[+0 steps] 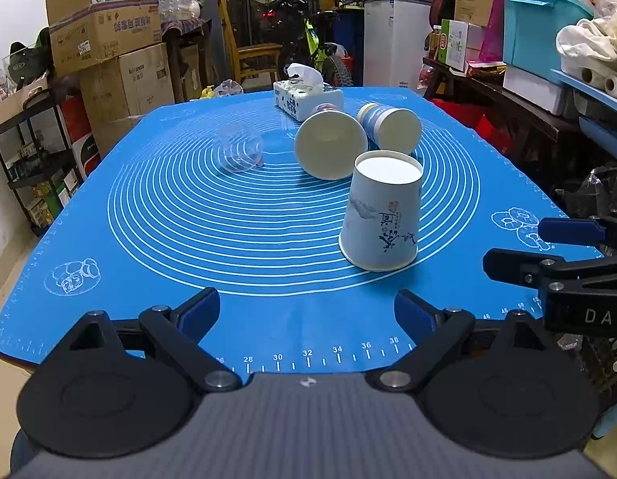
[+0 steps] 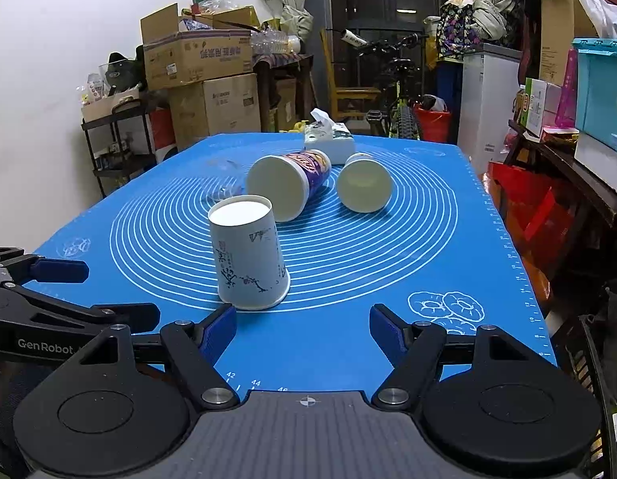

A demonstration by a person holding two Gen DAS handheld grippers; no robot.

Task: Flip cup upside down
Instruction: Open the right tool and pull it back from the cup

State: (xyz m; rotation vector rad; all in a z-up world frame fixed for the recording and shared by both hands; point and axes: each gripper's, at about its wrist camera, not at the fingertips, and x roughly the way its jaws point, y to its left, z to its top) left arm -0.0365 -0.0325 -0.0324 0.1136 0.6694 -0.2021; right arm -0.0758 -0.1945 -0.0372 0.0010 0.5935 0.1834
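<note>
In the left wrist view, the left tongs point(image 1: 307, 311) are seen spread wide, with nothing between the blue pads. A smooth blue mat point(image 1: 157, 239) with white rings is laid over the counter. The white paper cup point(image 1: 382, 215) is stood upside down on the rings, wide rim down and flat bottom up. Dark painted letters are seen on its side. Behind it, two more paper cups are laid on their sides: a big cup point(image 1: 330, 144) and a striped cup point(image 1: 390, 125), their round ends turned to the camera. A clear plastic cup point(image 1: 240, 151) is laid on its side to the left. A tissue box point(image 1: 306, 97) is set at the far edge. The right tongs point(image 1: 548, 247) are seen at the right edge, spread apart.

In the right wrist view, the right tongs point(image 2: 302, 327) are held open and empty. The white paper cup point(image 2: 248, 255) is stood upside down just past the left pad. The left tongs point(image 2: 69, 291) are seen at the left, also spread.
</note>
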